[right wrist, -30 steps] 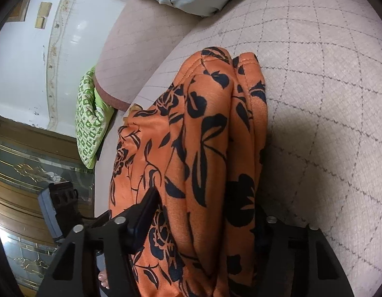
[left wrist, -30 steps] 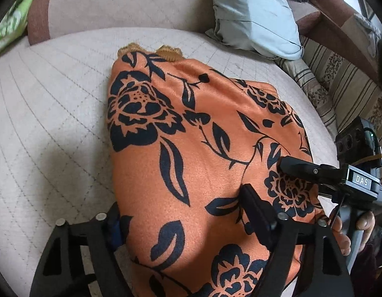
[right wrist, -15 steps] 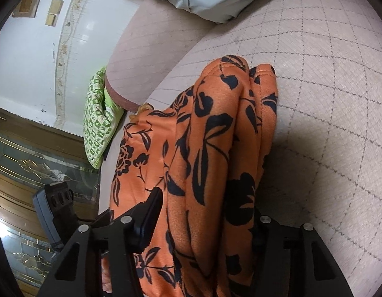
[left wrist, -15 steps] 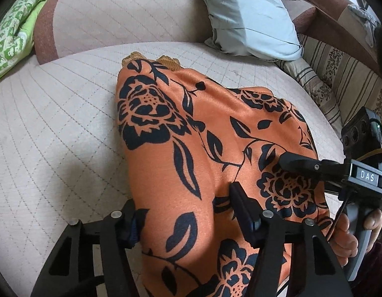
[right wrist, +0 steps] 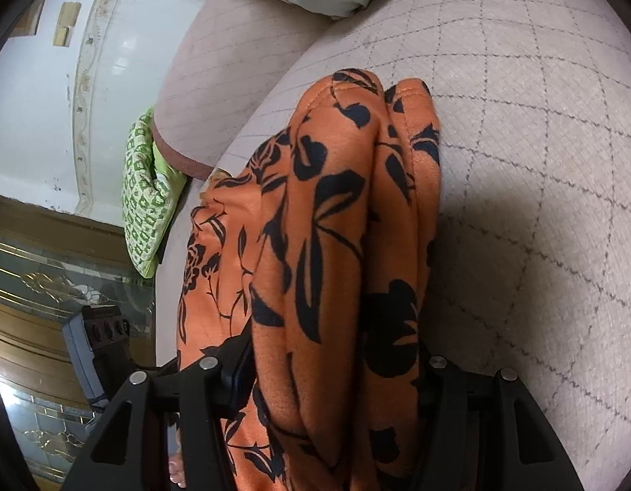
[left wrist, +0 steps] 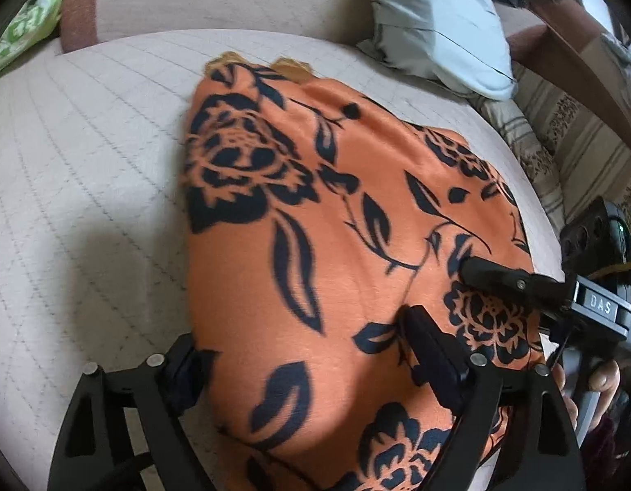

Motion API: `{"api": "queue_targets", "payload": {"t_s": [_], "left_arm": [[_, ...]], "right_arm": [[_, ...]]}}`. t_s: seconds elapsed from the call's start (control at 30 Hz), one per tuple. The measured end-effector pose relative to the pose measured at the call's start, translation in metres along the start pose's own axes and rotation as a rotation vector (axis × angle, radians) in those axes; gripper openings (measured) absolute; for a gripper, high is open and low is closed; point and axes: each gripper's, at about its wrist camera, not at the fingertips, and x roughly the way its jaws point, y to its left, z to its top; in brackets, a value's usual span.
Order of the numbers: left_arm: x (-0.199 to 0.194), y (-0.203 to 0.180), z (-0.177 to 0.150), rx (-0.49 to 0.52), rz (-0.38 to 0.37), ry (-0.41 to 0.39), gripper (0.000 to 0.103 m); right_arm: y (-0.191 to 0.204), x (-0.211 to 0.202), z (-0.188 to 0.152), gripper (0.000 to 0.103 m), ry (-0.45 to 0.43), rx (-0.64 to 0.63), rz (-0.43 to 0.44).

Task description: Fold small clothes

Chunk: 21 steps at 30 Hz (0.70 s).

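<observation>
Now I see the quilted sofa seat (left wrist: 90, 163), and on it lies the orange flowered garment (left wrist: 315, 212), folded in layers. My left tool (left wrist: 303, 364) is clamped on its near edge. My right tool (right wrist: 336, 376) grips the bunched folds too.
</observation>
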Motion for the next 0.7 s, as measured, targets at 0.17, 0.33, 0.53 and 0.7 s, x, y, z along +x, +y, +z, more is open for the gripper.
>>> {"api": "queue_targets", "payload": {"t_s": [0.17,0.33,0.53,0.7], "left_arm": [[-0.005,0.004,0.002,-0.023,-0.028,-0.033,0.057],[-0.022,0.006,0.002,-0.019,-0.044,-0.066,0.042],[-0.044,0.010,0.001,-0.014,-0.037,-0.093,0.040],[-0.083,0.021,-0.003,-0.021,-0.023,-0.153,0.040]], "right_arm": [[-0.002,0.000,0.001,0.057,0.001,0.004,0.019],[0.005,-0.004,-0.003,0.057,-0.004,-0.027,0.023],[0.019,-0.015,-0.006,0.057,-0.026,-0.017,0.087],[0.047,-0.020,-0.016,0.057,-0.024,-0.056,0.135]]}}
